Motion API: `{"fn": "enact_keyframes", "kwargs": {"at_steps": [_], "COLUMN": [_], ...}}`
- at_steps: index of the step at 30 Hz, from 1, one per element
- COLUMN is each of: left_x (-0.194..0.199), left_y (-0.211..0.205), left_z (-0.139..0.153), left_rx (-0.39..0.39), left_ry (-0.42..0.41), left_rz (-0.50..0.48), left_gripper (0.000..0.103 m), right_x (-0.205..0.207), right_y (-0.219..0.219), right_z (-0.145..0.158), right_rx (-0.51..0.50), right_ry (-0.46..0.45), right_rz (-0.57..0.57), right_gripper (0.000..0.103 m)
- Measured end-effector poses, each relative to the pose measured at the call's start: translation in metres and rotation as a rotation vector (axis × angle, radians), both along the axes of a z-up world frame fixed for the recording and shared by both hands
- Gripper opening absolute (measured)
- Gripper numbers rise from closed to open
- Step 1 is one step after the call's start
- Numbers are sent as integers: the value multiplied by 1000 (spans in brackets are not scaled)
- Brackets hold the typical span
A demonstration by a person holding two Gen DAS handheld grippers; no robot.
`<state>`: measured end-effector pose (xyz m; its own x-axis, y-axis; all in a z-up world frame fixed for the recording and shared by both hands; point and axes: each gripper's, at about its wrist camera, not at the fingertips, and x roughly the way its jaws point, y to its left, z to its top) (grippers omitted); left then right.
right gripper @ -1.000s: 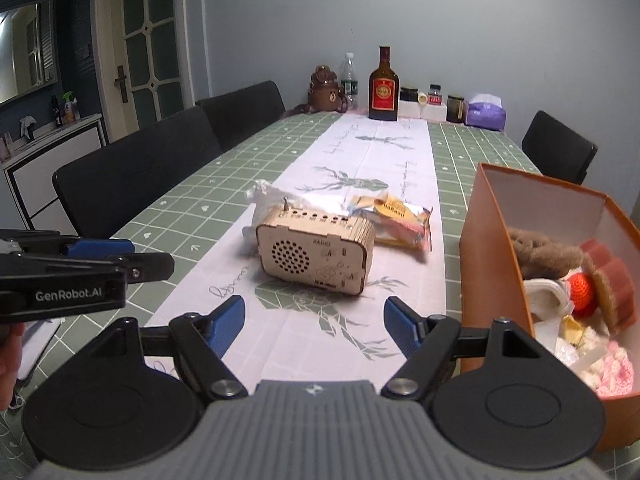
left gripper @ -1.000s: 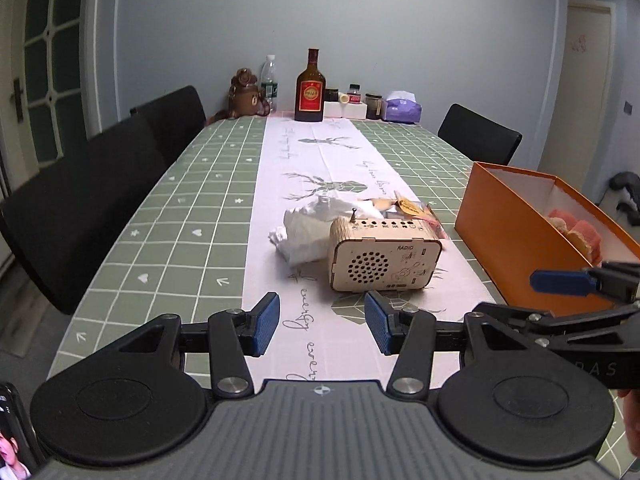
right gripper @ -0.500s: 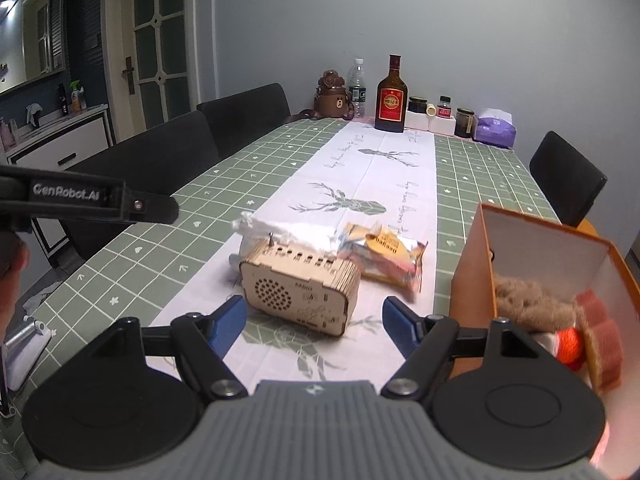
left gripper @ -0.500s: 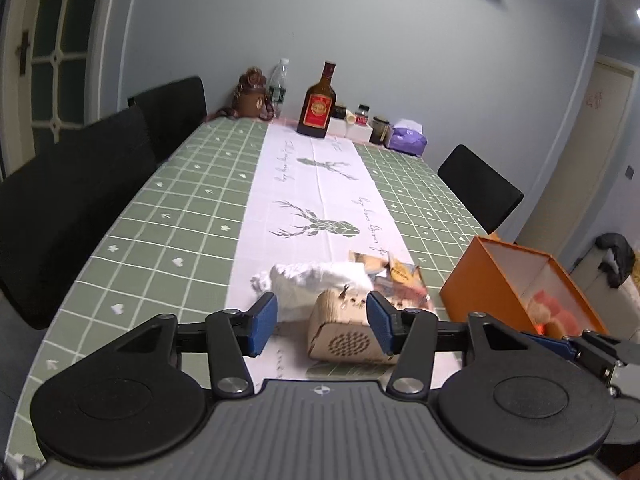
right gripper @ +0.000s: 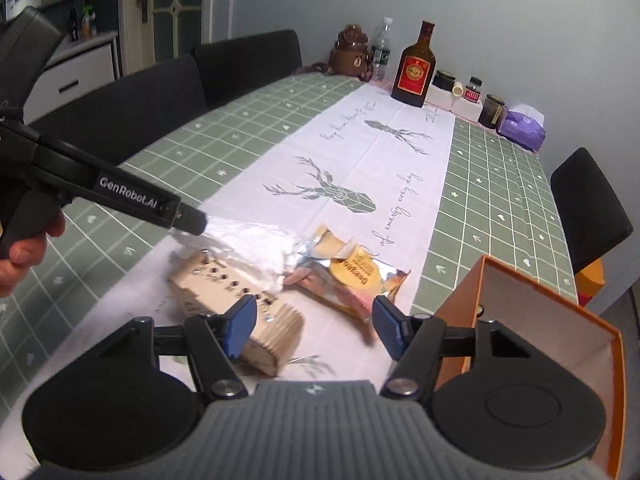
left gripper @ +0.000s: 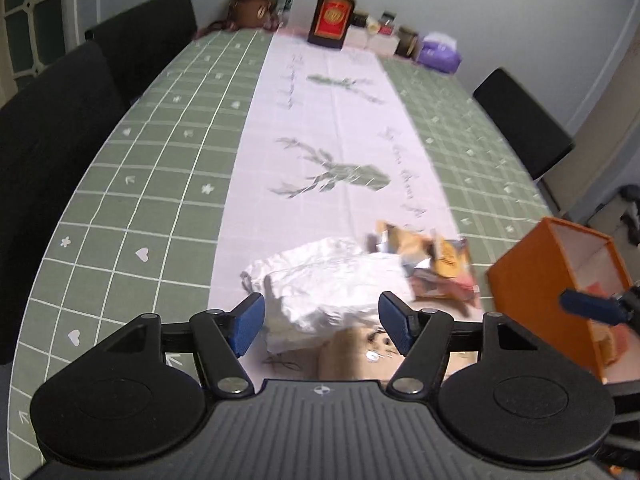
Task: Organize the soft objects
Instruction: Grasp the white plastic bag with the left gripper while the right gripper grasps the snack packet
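A crumpled white plastic bag (left gripper: 320, 280) lies on the white table runner, also seen in the right wrist view (right gripper: 248, 244). My left gripper (left gripper: 322, 320) is open and hovers just above and in front of it. A wooden radio box (right gripper: 236, 300) lies beside the bag, and a foil snack packet (right gripper: 348, 276) is to its right. My right gripper (right gripper: 314, 322) is open and empty above the radio box and the packet. An orange box (right gripper: 532, 320) stands at the right; its contents are mostly hidden here.
A brown liquor bottle (right gripper: 414, 68), a bear figure (right gripper: 352, 52), jars and a purple tissue pack (right gripper: 524, 128) stand at the table's far end. Black chairs (right gripper: 132, 100) line both sides. The left gripper's body (right gripper: 100, 188) crosses the right wrist view.
Both grippers have risen, moved forward and tilted down over the bag, radio box and snack packet. Both stay open and empty.
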<state>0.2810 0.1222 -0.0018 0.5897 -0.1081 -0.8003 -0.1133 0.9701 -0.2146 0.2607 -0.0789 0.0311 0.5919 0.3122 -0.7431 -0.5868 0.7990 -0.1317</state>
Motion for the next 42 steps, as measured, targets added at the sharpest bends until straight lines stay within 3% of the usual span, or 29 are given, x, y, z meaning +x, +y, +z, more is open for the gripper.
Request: {"fn": "enact_keyframes", "kwargs": {"at_steps": [15, 23, 30, 33, 36, 42], "left_x": [51, 64, 70, 71, 71, 71], "left_y": [9, 0, -11, -12, -13, -18], "left_z": [-57, -64, -66, -65, -65, -63], "left_rx": [-21, 38, 111, 105, 105, 125], "left_ry": [154, 179, 159, 145, 132, 101], "left_rz": [1, -30, -55, -52, -51, -41], "left_gripper": [76, 58, 40, 29, 21, 17], "right_x": [98, 134, 146, 148, 147, 140], "right_y": [40, 55, 69, 73, 74, 75], "right_z": [-43, -65, -84, -92, -95, -96], "right_rx": [-260, -383, -443, -470, -479, -476], "right_ry": [118, 224, 248, 267, 263, 226], "right_rz": [191, 311, 356, 351, 343, 319], "right_gripper": [64, 65, 74, 72, 63, 47]}}
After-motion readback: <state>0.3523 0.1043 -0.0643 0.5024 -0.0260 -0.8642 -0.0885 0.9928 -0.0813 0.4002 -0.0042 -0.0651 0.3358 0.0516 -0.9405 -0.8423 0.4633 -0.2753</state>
